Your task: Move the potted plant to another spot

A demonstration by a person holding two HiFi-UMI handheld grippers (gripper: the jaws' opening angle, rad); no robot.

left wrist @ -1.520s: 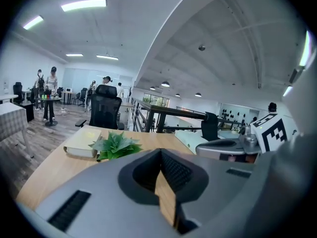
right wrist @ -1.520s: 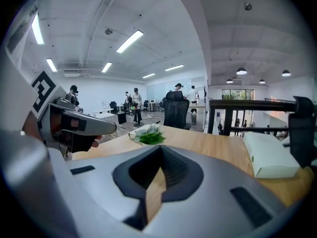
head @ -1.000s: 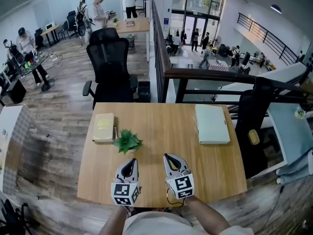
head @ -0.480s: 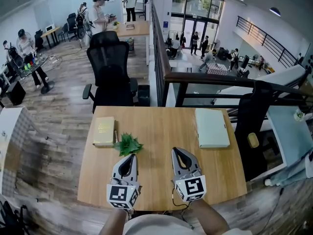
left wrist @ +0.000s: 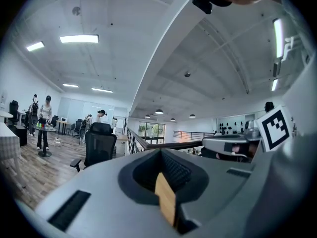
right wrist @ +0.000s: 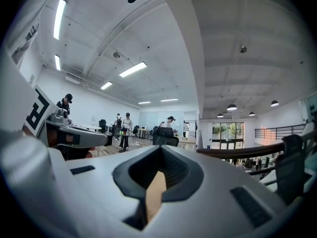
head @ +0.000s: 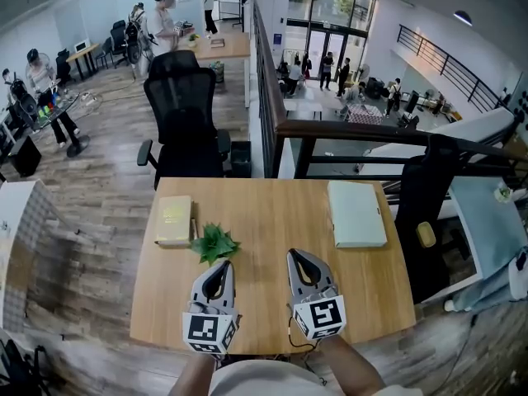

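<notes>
So here's where I'm at: both grippers hover over the near edge of the wooden table (head: 272, 209), side by side and pointing away from me. My left gripper (head: 219, 265) has its fingers pressed together with nothing between them, and you can see that from its own camera too, where the left gripper's (left wrist: 166, 200) jaws meet in a thin line. Same deal on the other side: my right gripper (head: 295, 255) is closed up empty, and in its own view the right gripper's (right wrist: 154, 192) jaws sit tight against each other. The potted plant (head: 214, 242) stands on the table left of centre, just past the tip of my left gripper and not touched by either one. Its leaves are right next to the near right corner of a tan book (head: 175, 219) lying on the left side. Over on the far right side of the table there's a pale green closed laptop or folder (head: 356, 213), can't tell which. A black office chair (head: 183, 110) stands just behind the table's far left edge
</notes>
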